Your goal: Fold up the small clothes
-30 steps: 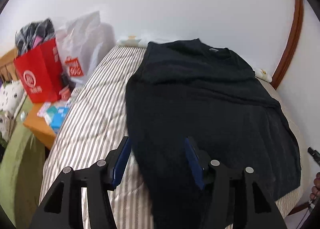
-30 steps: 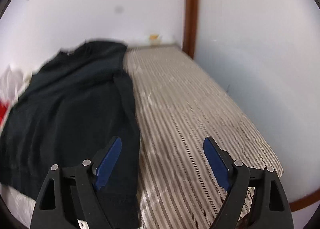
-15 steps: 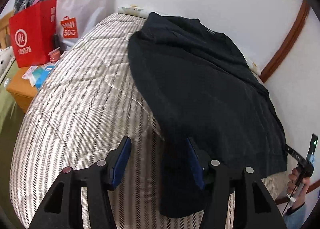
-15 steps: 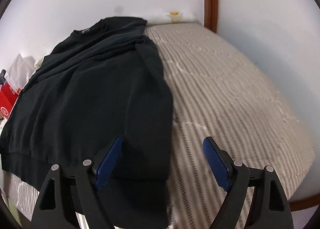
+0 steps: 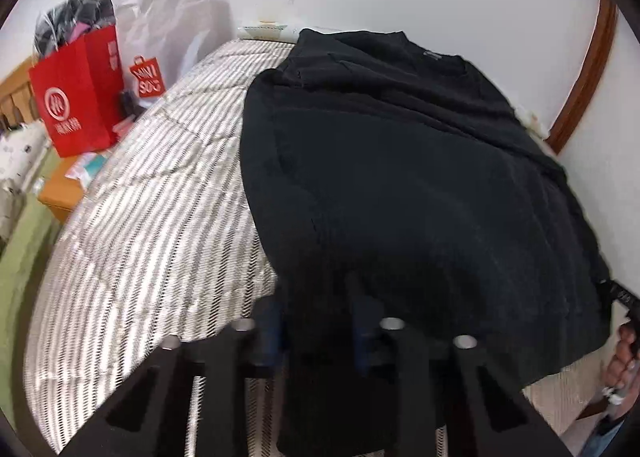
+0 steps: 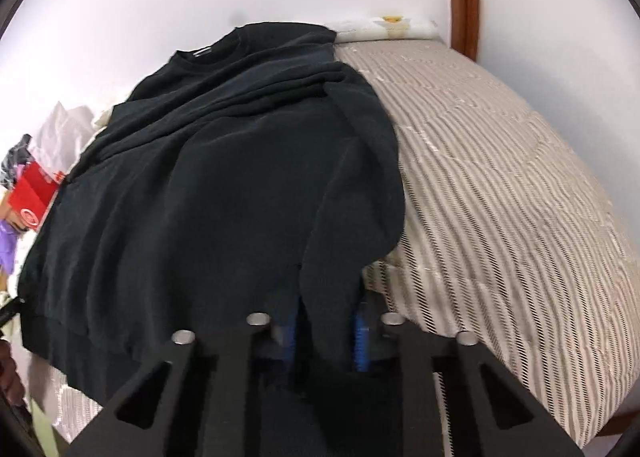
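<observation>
Both grippers pinching the near hem corners of a black sweatshirt on the bed

The black sweatshirt [image 5: 400, 161] lies spread on the striped mattress [image 5: 152, 225], collar toward the far wall, its near hem reaching the mattress edge closest to me. The left gripper [image 5: 318, 325] has its blue pads closed onto the cloth at the sweatshirt's left near corner, the fabric bunched between them. The right gripper [image 6: 326, 331] is likewise clamped on the sweatshirt's right near corner, where a sleeve folds over the body and the cloth rises a little off the mattress. Beside the bed, a red paper bag [image 5: 78, 97] and a white plastic bag [image 5: 168, 33] stand against the wall
</observation>
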{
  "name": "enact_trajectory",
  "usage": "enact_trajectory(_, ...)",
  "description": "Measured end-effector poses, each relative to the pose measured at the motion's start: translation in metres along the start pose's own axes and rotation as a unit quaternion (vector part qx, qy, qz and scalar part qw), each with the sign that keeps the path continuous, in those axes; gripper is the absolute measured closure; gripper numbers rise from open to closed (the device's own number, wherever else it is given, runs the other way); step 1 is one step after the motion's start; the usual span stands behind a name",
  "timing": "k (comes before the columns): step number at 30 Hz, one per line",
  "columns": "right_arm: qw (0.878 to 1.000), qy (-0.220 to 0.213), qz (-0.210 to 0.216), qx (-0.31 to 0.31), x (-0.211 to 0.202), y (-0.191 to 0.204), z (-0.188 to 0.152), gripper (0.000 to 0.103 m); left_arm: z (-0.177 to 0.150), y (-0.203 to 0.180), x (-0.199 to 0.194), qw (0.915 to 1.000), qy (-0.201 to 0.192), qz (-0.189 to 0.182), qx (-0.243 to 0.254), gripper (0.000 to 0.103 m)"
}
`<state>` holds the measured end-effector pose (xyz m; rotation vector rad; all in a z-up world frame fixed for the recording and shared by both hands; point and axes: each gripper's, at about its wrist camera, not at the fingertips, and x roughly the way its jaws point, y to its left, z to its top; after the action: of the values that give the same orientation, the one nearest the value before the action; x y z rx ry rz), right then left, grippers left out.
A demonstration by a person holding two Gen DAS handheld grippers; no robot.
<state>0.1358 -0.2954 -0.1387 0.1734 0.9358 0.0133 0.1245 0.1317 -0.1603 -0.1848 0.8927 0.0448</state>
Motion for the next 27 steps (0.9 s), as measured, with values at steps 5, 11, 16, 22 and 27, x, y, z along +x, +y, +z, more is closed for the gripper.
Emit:
enact_trajectory(5,0.999,-0.038,0.031,0.012,-0.024,-0.014,-0.002,0.095,-0.004,0.015,-0.016,0.9986,-0.002,-0.031,-0.043,0.093)
enact_trajectory(11,0.996,-0.069,0.061,0.017,-0.062,-0.028,-0.013,0.095,-0.011,0.026,-0.048,0.9955,-0.012,-0.077,-0.054,0.093)
enact_trajectory(16,0.995,-0.079,0.061,0.007,-0.081,-0.031,-0.024,0.095,-0.016,0.028,-0.072,0.9926,-0.031,-0.11,-0.042,0.093)
enact_trajectory(22,0.992,-0.108,0.069,0.01,-0.098,-0.026,-0.002,0.095,0.004,0.019,-0.095,0.9883,-0.09,-0.122,-0.018,0.093)
enact_trajectory(27,0.987,-0.142,0.071,0.003,-0.112,-0.017,0.034,0.095,0.039,0.014,-0.104,0.9843,-0.124,-0.124,-0.019,0.093)
